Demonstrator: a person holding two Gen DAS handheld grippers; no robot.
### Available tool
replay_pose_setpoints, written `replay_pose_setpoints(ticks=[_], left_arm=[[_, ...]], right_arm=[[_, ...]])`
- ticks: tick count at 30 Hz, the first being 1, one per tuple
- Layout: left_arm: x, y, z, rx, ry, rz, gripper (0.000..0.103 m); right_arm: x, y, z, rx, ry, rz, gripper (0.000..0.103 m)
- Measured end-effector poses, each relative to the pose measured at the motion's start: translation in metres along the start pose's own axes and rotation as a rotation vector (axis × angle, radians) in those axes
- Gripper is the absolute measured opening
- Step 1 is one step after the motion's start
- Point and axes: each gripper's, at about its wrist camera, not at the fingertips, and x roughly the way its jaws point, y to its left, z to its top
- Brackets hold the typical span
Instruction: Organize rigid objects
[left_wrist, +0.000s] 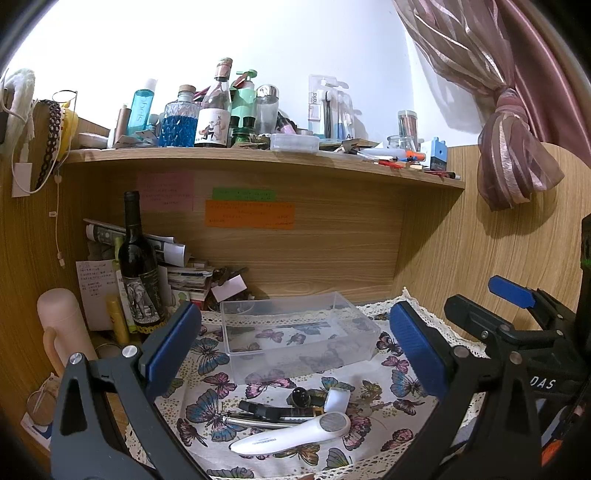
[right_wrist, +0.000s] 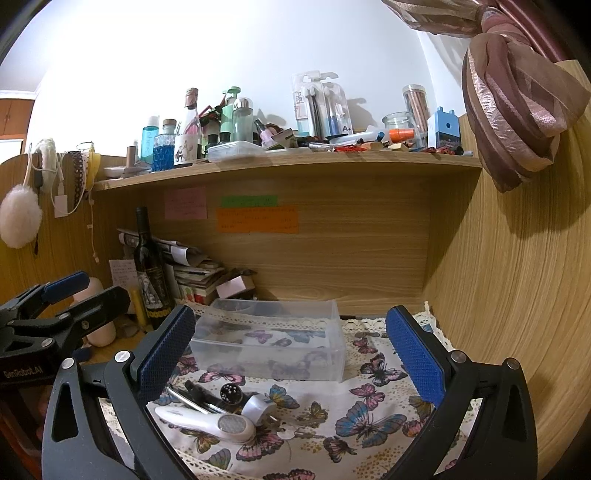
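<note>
Two grippers hang over your butterfly-print cloth with the lace edge (left_wrist: 207, 354), and both stand with their blue-padded jaws spread wide, gripping nothing. At your far left, a dark glass wine bottle with an elephant label (left_wrist: 138, 269) stands upright against the wooden desk's back corner, beside a pale pink flask (left_wrist: 61, 325) and a heap of papers. Your left gripper (left_wrist: 295, 343) frames the clear rectangular plastic box (left_wrist: 299, 336), which sits open and empty toward the back of the cloth. Nearer to you, in front of that box, lies the small cluster you are sorting: a white handheld device with a round grey mesh head (left_wrist: 291, 434) lying flat at the front, a silver metal pen (left_wrist: 255, 421) and a black pen-like stick (left_wrist: 266, 408) just behind it, a small black cylinder (left_wrist: 301, 397) and a short white cylinder (left_wrist: 338, 400) touching the pile's right end. Your right gripper (right_wrist: 290, 350) sits to the right of the left one, with the same pile low at its left pad and bare cloth beneath its right pad. Further right hangs a knotted mauve curtain (right_wrist: 517, 110).
</note>
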Motion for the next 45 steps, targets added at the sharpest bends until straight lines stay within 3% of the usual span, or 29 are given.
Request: replay_pose_setpoints(ticks=[45], left_arm=[[0.0069,0.0022,-0.0030,-0.012,0.015,-0.007,0.103]], right_arm=[[0.0055,0.0026,-0.0023,0.012,0.012,0.000,0.103]])
